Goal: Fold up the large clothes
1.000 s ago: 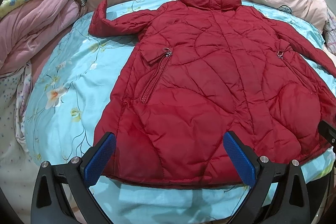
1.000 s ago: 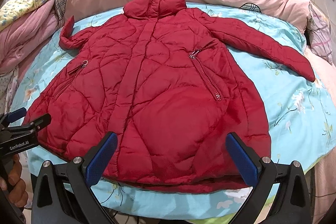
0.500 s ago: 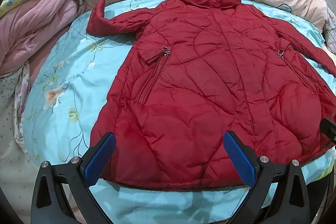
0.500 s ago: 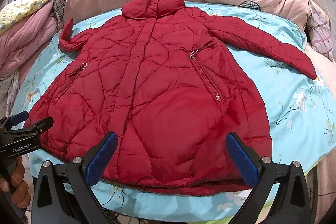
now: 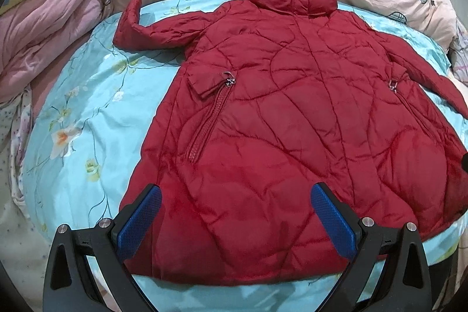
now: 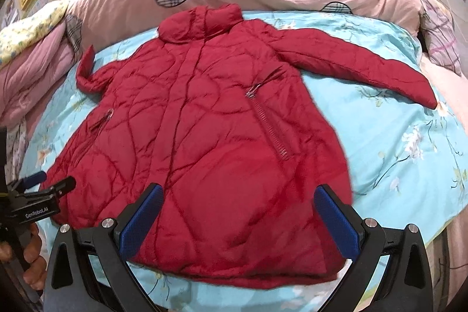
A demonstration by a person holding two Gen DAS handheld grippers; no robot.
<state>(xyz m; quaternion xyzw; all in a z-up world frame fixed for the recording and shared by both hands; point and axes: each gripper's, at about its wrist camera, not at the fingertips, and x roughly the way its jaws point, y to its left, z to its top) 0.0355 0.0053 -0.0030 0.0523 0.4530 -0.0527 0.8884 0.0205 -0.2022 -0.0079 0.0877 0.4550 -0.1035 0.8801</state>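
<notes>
The red padded coat (image 5: 292, 136) lies spread flat on the bed just ahead of the left gripper (image 5: 235, 221) and right gripper (image 6: 238, 220), both gaping wide and empty above its hem, seemingly poised to begin folding.

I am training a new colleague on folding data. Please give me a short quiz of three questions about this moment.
1. True or false: the coat lies spread on the blue sheet with both sleeves out to the sides.
2. Multiple choice: the left hand-held gripper is A) shut on the hem, B) open above the hem, C) shut on the collar.
3. Fill in: the tip of the coat's sleeve near the pink quilt points ____.

Key
1. True.
2. B; the right hand-held gripper is open above the hem too.
3. Upward: the cuff is bent up.
</notes>
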